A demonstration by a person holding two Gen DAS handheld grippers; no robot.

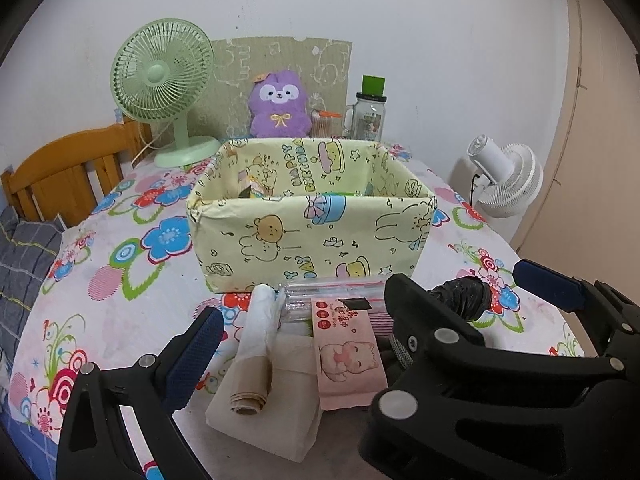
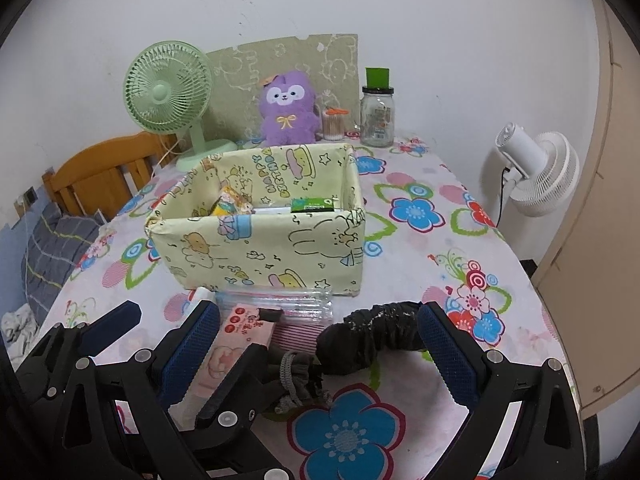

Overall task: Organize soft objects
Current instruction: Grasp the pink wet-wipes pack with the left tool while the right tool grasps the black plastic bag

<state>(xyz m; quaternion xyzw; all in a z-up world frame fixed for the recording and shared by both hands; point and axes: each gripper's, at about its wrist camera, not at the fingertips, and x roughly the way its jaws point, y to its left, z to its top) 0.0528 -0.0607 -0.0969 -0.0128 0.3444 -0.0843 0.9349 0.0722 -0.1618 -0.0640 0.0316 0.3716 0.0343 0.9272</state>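
Already a few packets lie inside the cartoon-print storage box (image 2: 256, 240), so the sorting is partly done. Left to right in front of it, still on the flowered tablecloth (image 1: 120, 280): a white tissue pack (image 1: 276, 412) with a paper roll (image 1: 256, 344) on top, framed by the wide-open left gripper (image 1: 304, 344); a pink tissue packet (image 1: 348, 360); a clear zip bag (image 2: 276, 300); then a black scrunchie-like fabric roll (image 2: 372, 340) between the right gripper's (image 2: 328, 360) spread fingers, apparently not pinched. Most items remain to be boxed.
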